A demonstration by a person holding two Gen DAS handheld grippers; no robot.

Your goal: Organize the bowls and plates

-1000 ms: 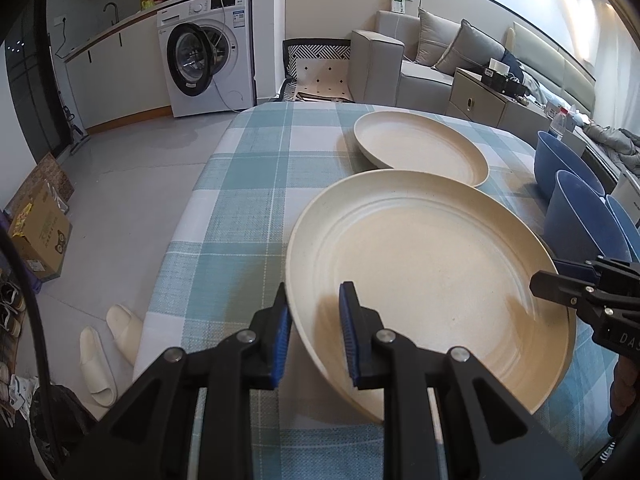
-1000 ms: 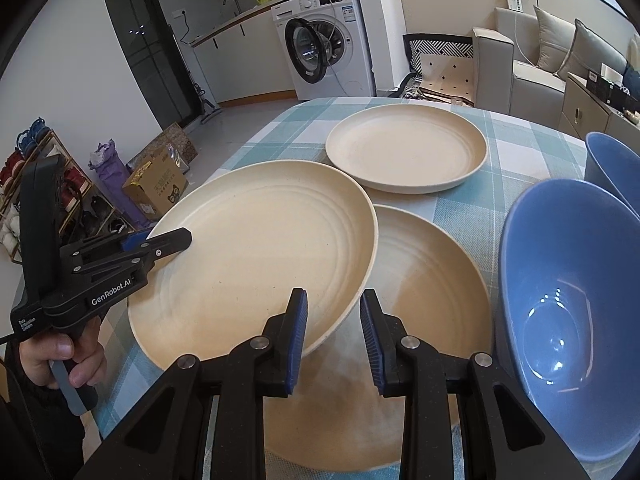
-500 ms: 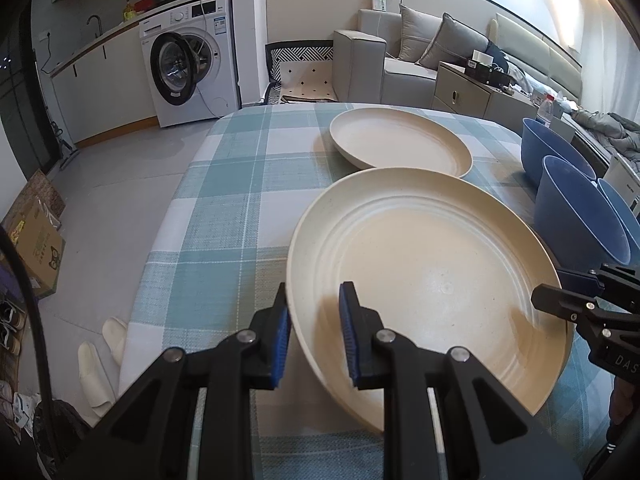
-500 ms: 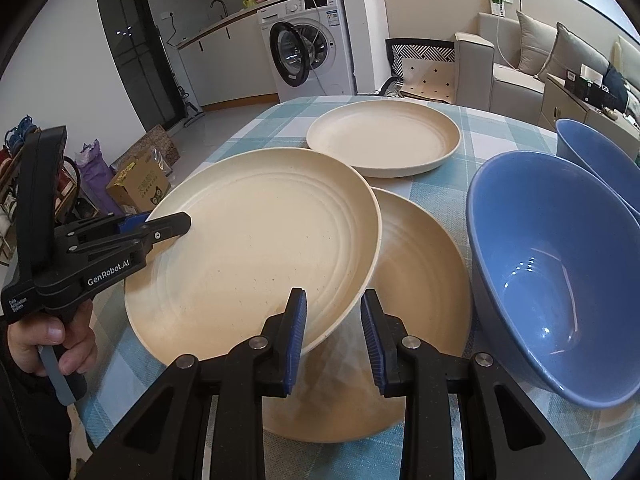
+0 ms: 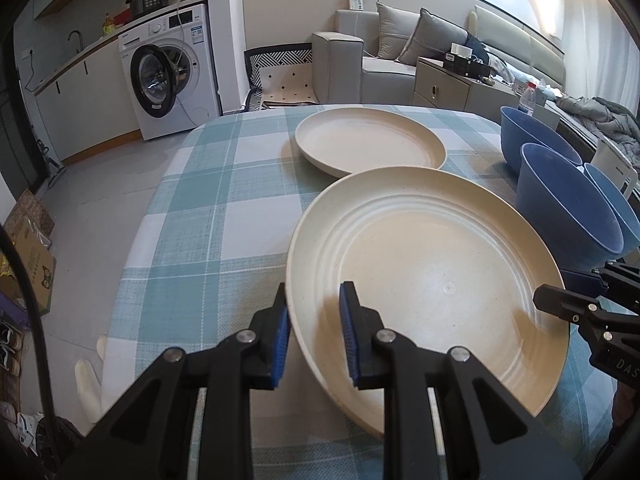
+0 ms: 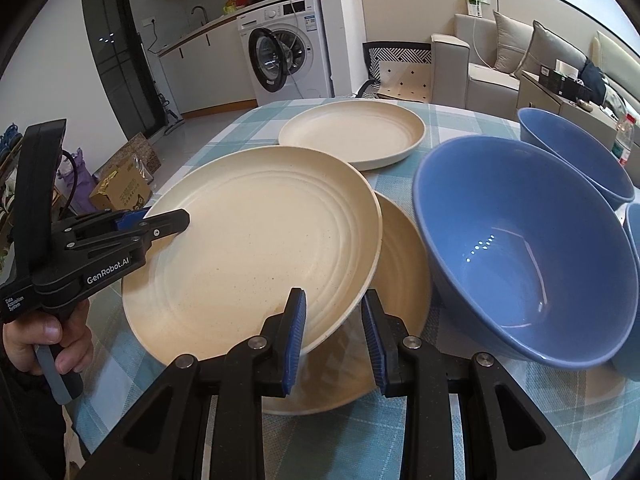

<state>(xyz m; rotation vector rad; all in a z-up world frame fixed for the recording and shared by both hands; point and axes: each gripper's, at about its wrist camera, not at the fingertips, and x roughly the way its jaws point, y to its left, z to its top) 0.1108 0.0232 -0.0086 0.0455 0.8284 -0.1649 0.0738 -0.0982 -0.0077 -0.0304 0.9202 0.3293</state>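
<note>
While tilted, plate [image 5: 432,272] (cream), both grippers straddling

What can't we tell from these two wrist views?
- Left wrist: the lower plate is fully hidden under the held plate.
- Right wrist: whether the held plate touches the lower plate; the overlap hides it.
- Right wrist: third blue bowl cut off by the right edge.
- Both: text on the washing machine is too small.

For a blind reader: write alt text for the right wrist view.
Left gripper and right gripper hold a cream plate by opposite rims, above a second plate on the checked table. A blue bowl sits right; a third plate beyond.
</note>
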